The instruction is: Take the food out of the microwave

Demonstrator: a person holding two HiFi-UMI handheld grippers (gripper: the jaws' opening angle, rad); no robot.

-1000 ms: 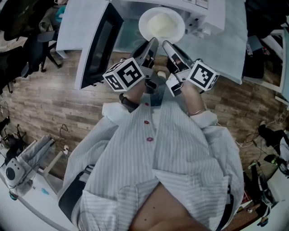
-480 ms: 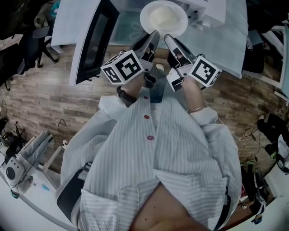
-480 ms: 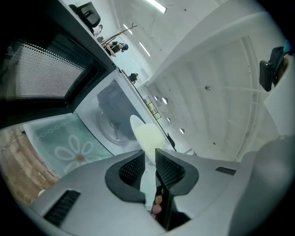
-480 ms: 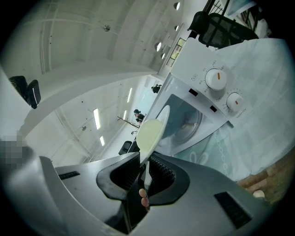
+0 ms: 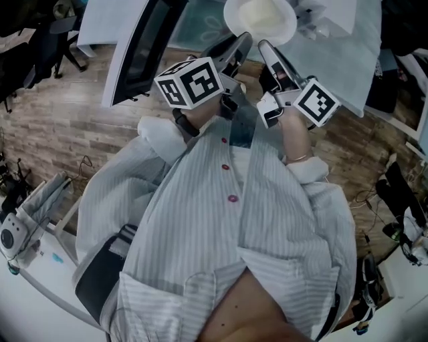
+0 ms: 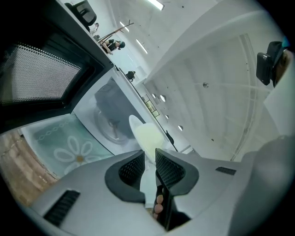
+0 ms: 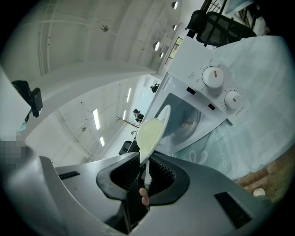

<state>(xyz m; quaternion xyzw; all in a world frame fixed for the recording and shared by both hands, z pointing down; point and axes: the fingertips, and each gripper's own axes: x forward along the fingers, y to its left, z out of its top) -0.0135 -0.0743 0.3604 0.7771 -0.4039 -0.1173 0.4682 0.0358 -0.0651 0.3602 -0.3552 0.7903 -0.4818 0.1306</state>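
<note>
Left gripper [image 5: 243, 40] and right gripper [image 5: 265, 47] each sat pinched narrow on the plate [image 5: 261, 17] rim (pale food aboard). Best kept level and pulled evenly, clear of the microwave door [image 5: 137, 50].

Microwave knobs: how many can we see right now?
2. Both sit on the microwave's control panel in the right gripper view: the upper knob, and the lower knob just down and right of it. Other controls may be hidden.
</note>
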